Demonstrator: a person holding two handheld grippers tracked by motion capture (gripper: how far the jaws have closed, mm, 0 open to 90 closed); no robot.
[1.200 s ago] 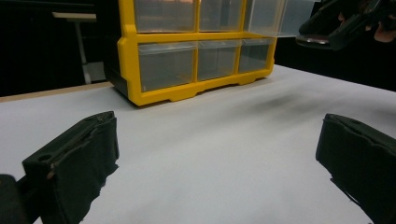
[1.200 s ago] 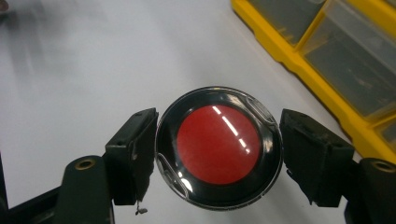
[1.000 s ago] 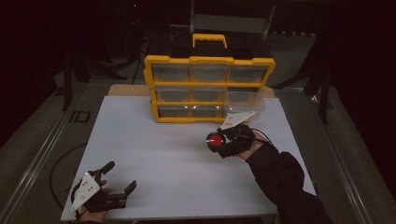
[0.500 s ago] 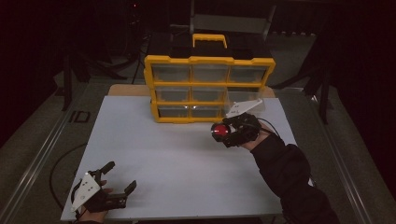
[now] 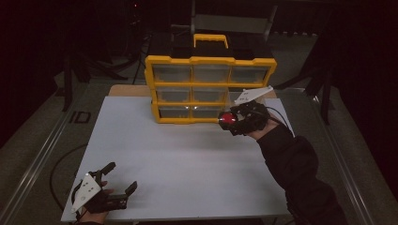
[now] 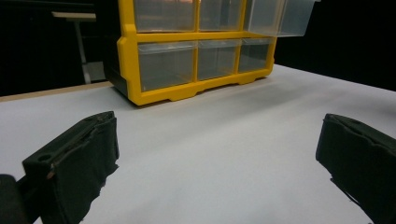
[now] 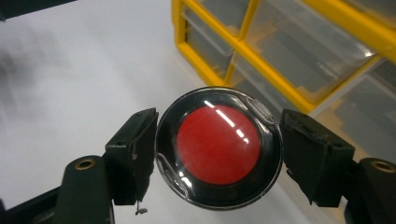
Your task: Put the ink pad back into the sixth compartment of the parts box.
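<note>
Beside the yellow drawer cabinet (image 5: pixel 210 89), red round case (image 7: pixel 219 147) clamped between right hand-held gripper (image 7: pixel 218 154) pads

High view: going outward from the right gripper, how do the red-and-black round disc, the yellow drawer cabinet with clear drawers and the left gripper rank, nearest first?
1. Red-and-black round disc: clamped between the jaws of the right gripper.
2. Yellow drawer cabinet with clear drawers: just behind and left of it, at the table's far side.
3. Left gripper: farthest, at the near left corner.

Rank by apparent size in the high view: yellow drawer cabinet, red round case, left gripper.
1. yellow drawer cabinet
2. left gripper, though it looks bigger for being nearer the camera
3. red round case, clamped in the right gripper
</note>
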